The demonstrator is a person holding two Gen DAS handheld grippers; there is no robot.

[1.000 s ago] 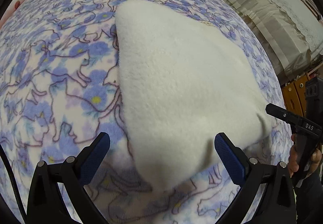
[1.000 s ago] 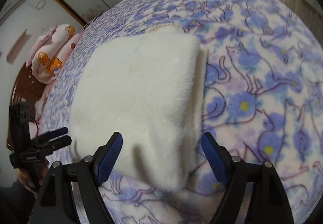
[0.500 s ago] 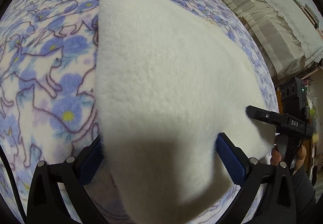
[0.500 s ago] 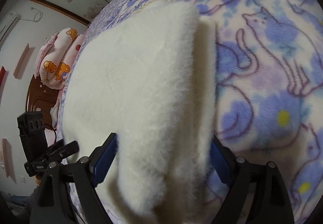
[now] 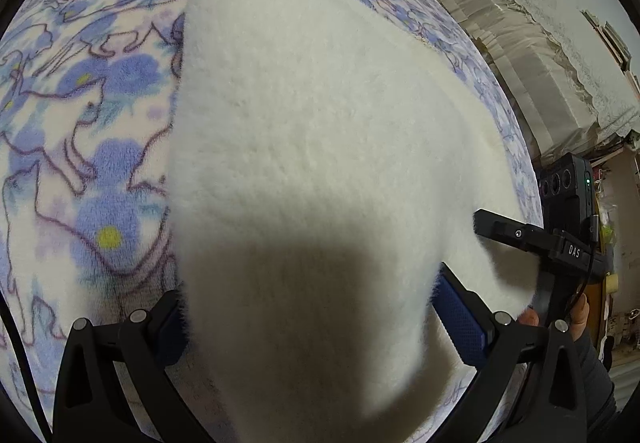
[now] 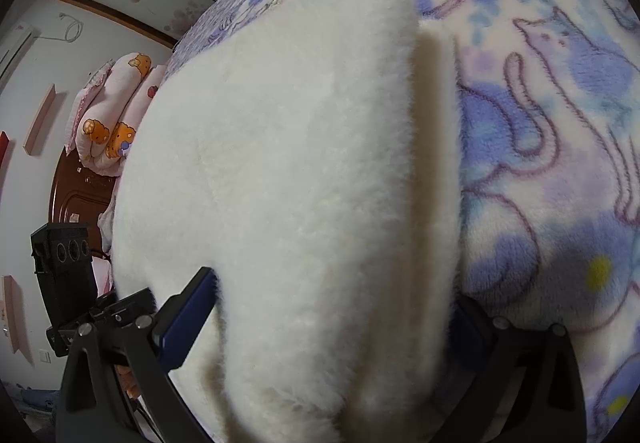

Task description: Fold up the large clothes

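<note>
So, left to right: the blue and lilac cat-print fleece blanket (image 5: 92, 147) covers the bed, and the white fluffy folded fleece garment (image 5: 320, 147) lies on it, filling most of both wrist views. The left gripper (image 5: 312, 319) sits at the garment's near edge, jaws spread wide, the near corner bulging between the blue pads; not clamped as far as I can see. Further right in the left view, the right gripper (image 5: 516, 235) reaches in at the garment's right edge, the person's hand partly visible under it. Beyond, cream pleated curtains (image 5: 532, 55).

In the right wrist view, a pink bear-print rolled quilt (image 6: 112, 115) sits far left by the brown wooden headboard (image 6: 76, 199), with the left gripper (image 6: 68, 283) low left. The garment (image 6: 304, 163) shows at least two layers at its right side. The right gripper (image 6: 332, 319) also straddles the near edge, jaws apart, pile pressing in between.

Handling guess: light, thick, very soft, limp, pile may slip. Likely best to pinch both near corners deep, catching all layers, so the fold does not slide open when lifted.
</note>
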